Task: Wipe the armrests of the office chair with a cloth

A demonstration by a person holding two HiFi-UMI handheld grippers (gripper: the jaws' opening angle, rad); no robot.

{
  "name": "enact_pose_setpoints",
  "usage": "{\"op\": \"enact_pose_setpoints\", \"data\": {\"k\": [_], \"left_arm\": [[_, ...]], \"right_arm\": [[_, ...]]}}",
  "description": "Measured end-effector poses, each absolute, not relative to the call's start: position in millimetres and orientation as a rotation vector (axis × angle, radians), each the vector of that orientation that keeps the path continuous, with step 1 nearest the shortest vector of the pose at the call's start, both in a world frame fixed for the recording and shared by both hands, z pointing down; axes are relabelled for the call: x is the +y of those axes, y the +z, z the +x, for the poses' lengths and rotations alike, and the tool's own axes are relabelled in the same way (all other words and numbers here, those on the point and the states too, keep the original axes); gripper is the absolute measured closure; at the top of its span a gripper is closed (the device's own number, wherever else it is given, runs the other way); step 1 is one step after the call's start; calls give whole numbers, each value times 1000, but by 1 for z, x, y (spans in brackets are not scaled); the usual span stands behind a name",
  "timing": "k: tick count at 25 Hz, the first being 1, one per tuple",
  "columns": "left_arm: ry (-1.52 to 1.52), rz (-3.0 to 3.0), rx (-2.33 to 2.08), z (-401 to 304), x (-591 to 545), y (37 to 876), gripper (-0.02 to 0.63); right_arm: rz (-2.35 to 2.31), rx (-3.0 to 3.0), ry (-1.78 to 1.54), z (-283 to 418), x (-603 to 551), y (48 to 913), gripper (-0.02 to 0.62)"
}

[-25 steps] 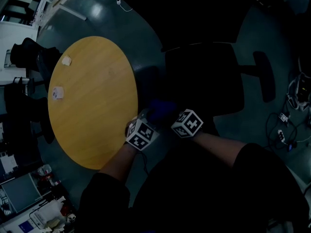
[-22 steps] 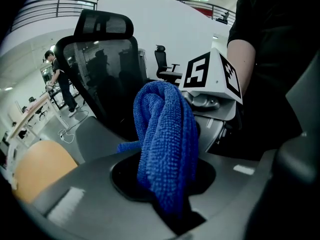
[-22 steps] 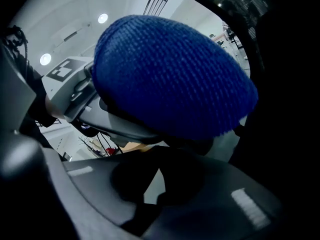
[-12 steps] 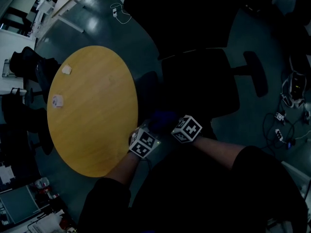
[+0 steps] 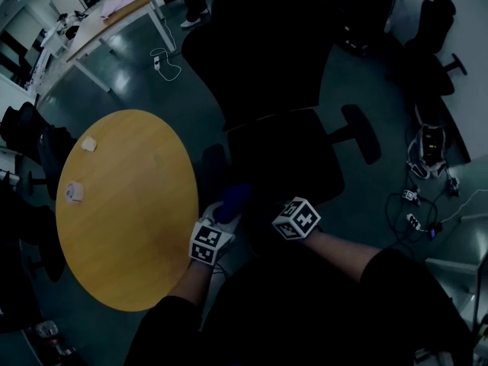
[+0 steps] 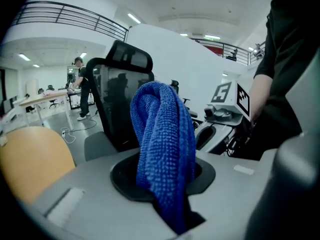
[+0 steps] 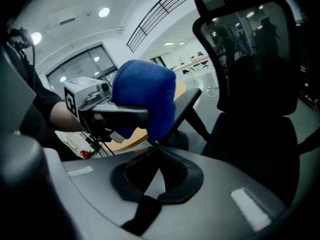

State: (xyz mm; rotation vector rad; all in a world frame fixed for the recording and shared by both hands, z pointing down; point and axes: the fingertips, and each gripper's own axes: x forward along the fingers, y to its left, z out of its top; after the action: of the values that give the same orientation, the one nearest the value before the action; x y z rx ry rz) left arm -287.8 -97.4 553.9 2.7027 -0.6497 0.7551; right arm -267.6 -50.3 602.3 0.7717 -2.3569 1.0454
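Observation:
A blue cloth (image 6: 162, 149) stands bunched up out of my left gripper (image 6: 167, 184), which is shut on it. In the head view the cloth (image 5: 232, 198) hangs just in front of the black office chair's left armrest (image 5: 212, 165); the right armrest (image 5: 361, 133) is across the seat (image 5: 286, 158). The right gripper view shows the cloth (image 7: 145, 101) before that left armrest (image 7: 192, 96). My right gripper (image 7: 152, 146) is shut, its tips meeting just under the cloth; I cannot tell if they touch it.
A round wooden table (image 5: 130, 204) with two small paper scraps (image 5: 73, 192) stands directly left of the chair. Cables and plugs (image 5: 415, 200) lie on the floor at right. Other dark chairs (image 5: 30, 132) sit far left, and a long desk (image 5: 114, 10) at the back.
The head view has tilted, so chair and table sit lower in frame. The two grippers have drifted slightly apart. The left one still holds the cloth by the left armrest.

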Motion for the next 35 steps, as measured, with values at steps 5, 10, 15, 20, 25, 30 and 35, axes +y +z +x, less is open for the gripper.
{"op": "enact_pose_setpoints", "data": {"k": [5, 10, 15, 20, 25, 30, 35], "left_arm": [[627, 2724, -716, -280, -116, 532, 497], [579, 2743, -736, -258, -122, 518, 495], [568, 2770, -739, -216, -123, 508, 496], [551, 2751, -798, -152, -138, 503, 496], [549, 2679, -887, -78, -153, 503, 495], [580, 2643, -952, -4, -174, 495, 496], [627, 2660, -968, 49, -191, 495, 495]], "right_arm": [[989, -2340, 1073, -206, -52, 583, 591], [1108, -2356, 1099, -161, -52, 565, 591], [1102, -2398, 1128, -125, -50, 561, 591], [1030, -2436, 1109, -63, -54, 561, 591], [943, -2474, 1090, 18, -62, 557, 591], [888, -2509, 1096, 87, -74, 558, 591], [846, -2535, 1113, 133, -74, 557, 591]]}}
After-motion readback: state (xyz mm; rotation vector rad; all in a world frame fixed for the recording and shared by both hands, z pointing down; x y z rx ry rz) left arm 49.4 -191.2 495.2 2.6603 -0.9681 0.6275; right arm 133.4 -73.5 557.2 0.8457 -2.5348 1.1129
